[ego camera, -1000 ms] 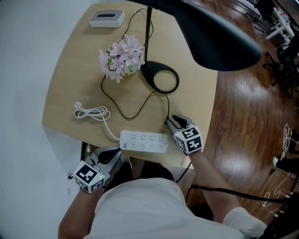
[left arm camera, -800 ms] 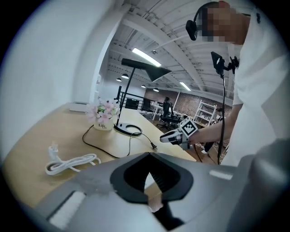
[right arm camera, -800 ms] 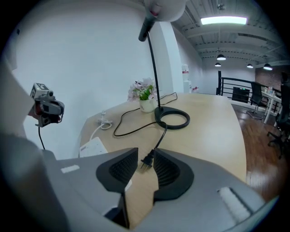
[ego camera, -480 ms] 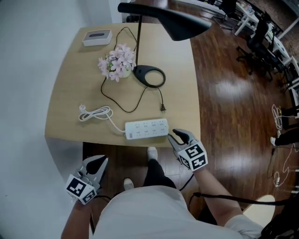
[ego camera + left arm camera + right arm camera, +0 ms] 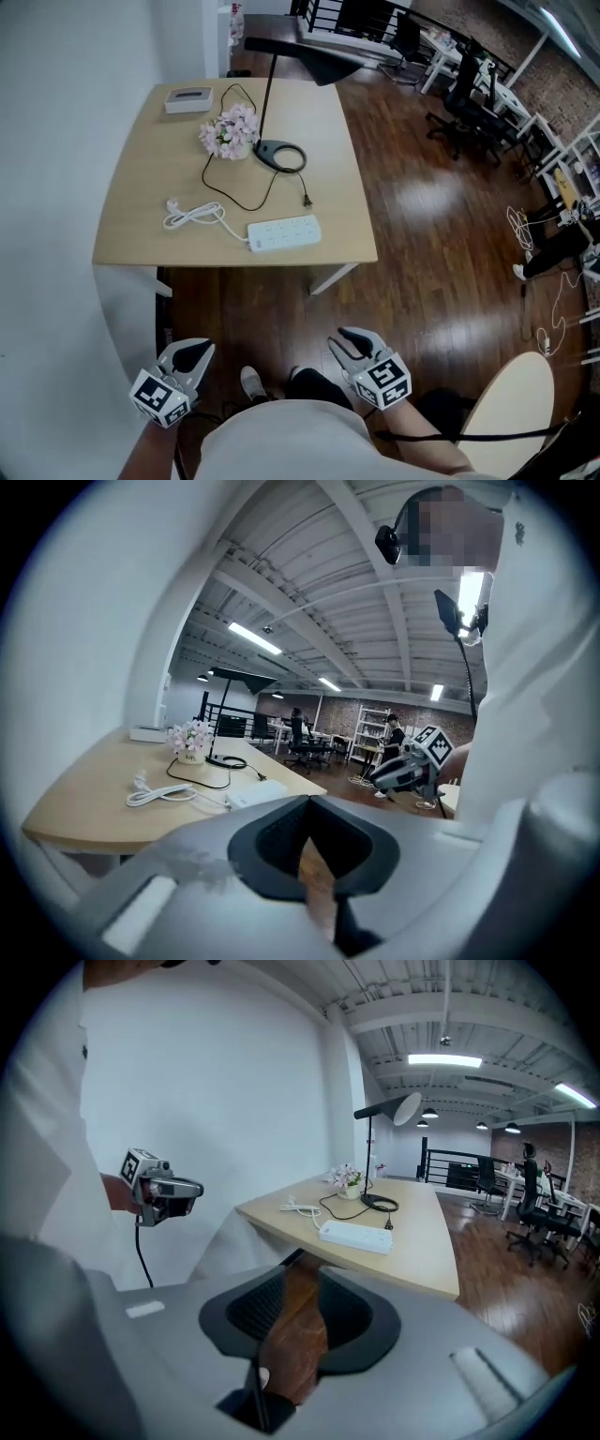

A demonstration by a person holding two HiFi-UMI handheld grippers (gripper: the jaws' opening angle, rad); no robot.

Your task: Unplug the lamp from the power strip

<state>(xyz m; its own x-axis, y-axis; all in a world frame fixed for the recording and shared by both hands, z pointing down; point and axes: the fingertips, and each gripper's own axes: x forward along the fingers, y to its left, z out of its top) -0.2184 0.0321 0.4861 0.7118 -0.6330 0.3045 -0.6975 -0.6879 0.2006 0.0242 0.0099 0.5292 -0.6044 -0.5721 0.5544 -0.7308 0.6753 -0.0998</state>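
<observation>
The white power strip (image 5: 284, 232) lies near the table's front edge with no plug in it. The black lamp's plug (image 5: 307, 200) rests on the wood just behind the strip, apart from it. Its cord runs back to the lamp base (image 5: 279, 156). Both grippers hang over the floor, well short of the table. My left gripper (image 5: 192, 354) is shut and empty. My right gripper (image 5: 349, 344) holds nothing, with a narrow gap between its jaws. The right gripper view shows the strip (image 5: 354, 1235) and the lamp (image 5: 384, 1110) far ahead.
On the wooden table (image 5: 131, 234) are a coiled white cord (image 5: 192, 216), a pot of pink flowers (image 5: 228, 131) and a white box (image 5: 188, 98). A white wall runs along the left. Office chairs (image 5: 464, 103) stand far right, and a round tabletop (image 5: 525, 412) sits at the bottom right.
The table has receded as the person stepped back. Both grippers left the table edge and now hang over the floor. The lamp plug stays on the table.
</observation>
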